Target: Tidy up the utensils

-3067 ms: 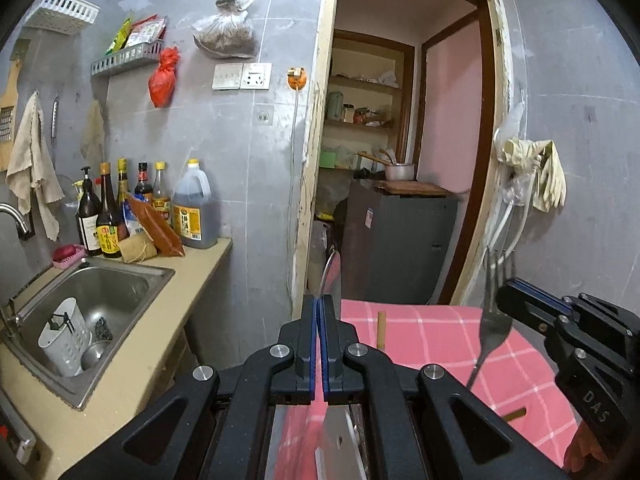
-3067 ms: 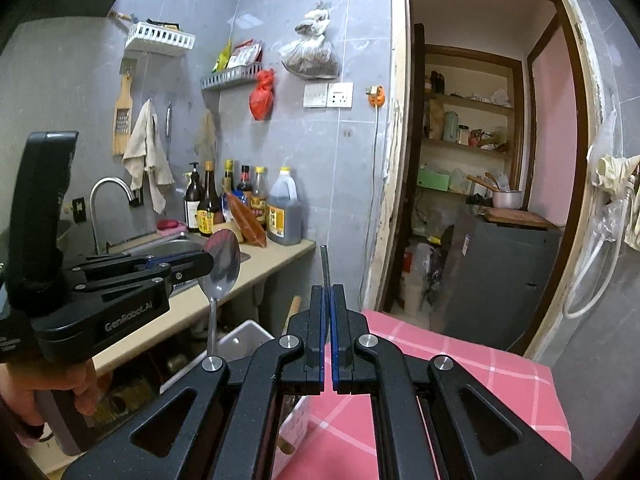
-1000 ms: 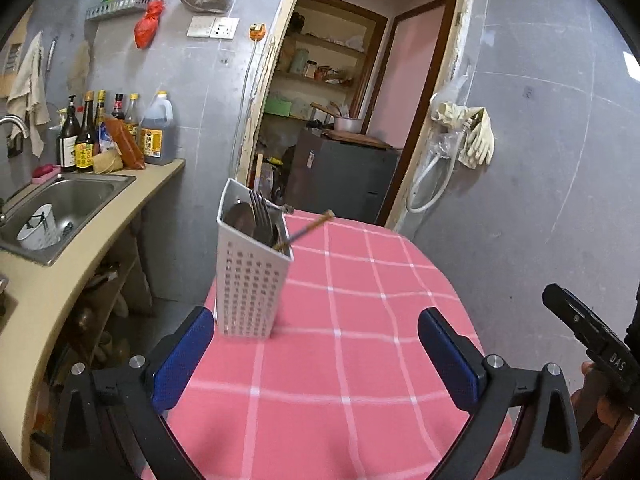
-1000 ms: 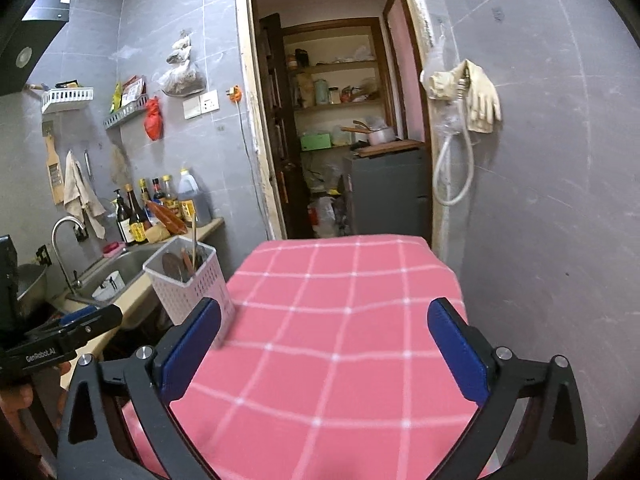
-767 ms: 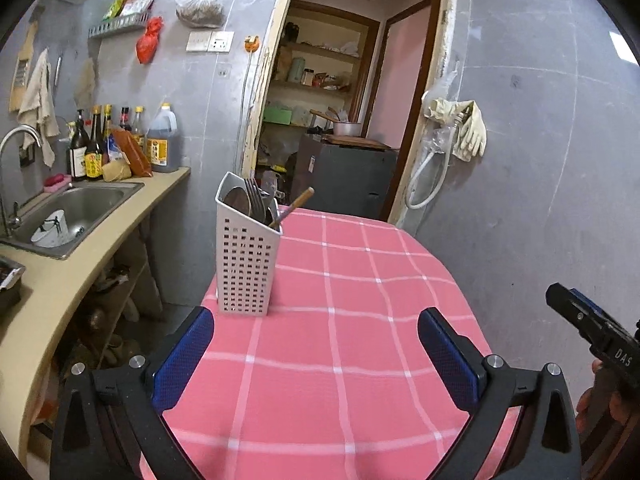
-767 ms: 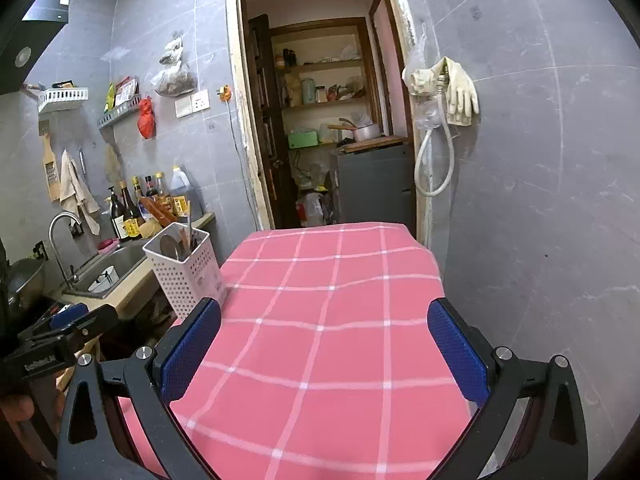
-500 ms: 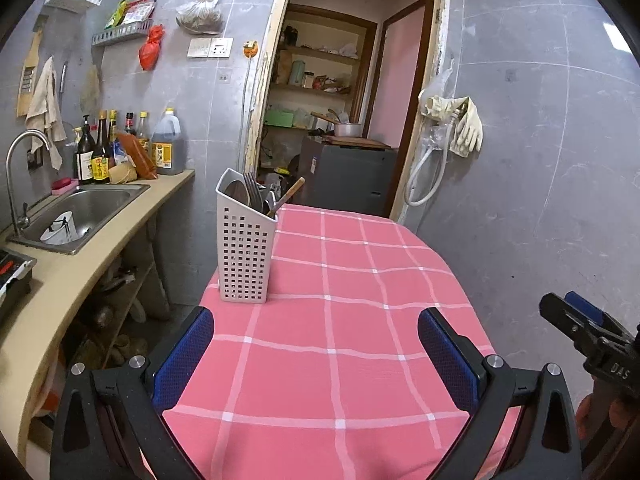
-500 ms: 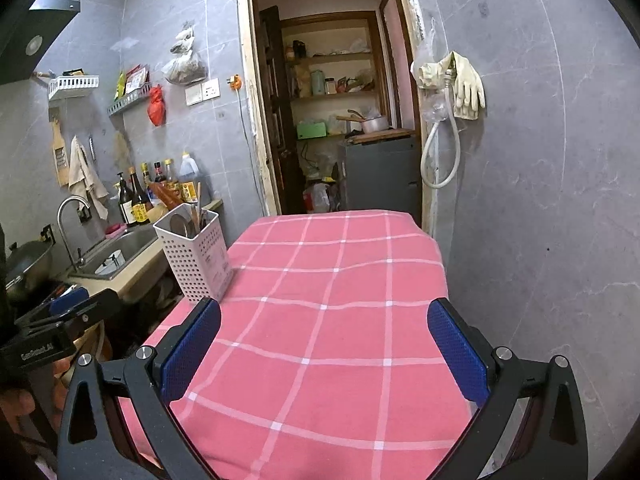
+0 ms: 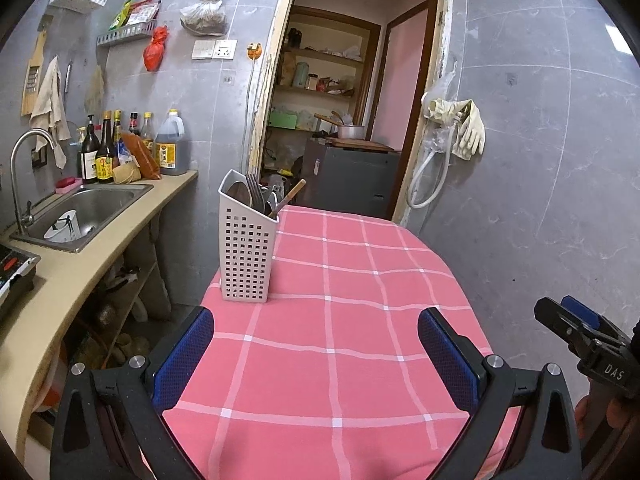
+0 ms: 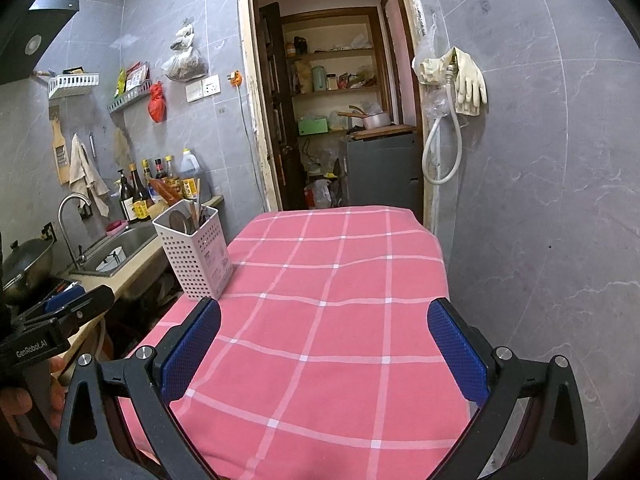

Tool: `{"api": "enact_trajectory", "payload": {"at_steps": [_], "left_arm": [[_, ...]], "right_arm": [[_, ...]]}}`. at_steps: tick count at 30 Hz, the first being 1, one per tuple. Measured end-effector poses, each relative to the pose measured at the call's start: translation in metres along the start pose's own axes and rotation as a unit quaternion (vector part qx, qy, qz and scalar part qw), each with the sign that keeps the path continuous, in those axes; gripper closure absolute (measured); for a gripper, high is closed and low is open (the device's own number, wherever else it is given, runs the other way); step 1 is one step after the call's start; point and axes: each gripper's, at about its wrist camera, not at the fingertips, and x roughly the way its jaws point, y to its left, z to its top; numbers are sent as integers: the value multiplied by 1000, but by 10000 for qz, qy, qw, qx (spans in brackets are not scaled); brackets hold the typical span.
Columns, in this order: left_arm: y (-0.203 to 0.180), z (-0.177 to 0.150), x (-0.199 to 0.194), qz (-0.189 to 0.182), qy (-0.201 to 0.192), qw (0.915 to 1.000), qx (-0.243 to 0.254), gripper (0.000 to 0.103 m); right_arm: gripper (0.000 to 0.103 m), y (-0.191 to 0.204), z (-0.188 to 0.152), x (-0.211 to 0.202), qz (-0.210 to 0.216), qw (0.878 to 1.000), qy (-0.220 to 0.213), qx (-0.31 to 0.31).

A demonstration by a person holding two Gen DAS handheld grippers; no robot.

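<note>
Both grippers, left (image 9: 316,350) and right (image 10: 324,350), hang spread and empty over the table (image 9: 360,360). Utensils (image 9: 256,196) stand in the caddy (image 9: 246,256) at its left edge; a careless bump could tip it off.

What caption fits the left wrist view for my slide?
Open left gripper hovers over the pink checked tablecloth, facing a white perforated holder with utensils inside.
</note>
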Motion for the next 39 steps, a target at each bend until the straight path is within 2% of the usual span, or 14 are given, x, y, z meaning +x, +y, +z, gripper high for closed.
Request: {"api": "enact_trajectory", "payload": {"at_steps": [39], "left_arm": [[1,-3,0,28,9,10000,-35,0]], "right_arm": [[2,6,0,2,29,10000,38,-42]]}}
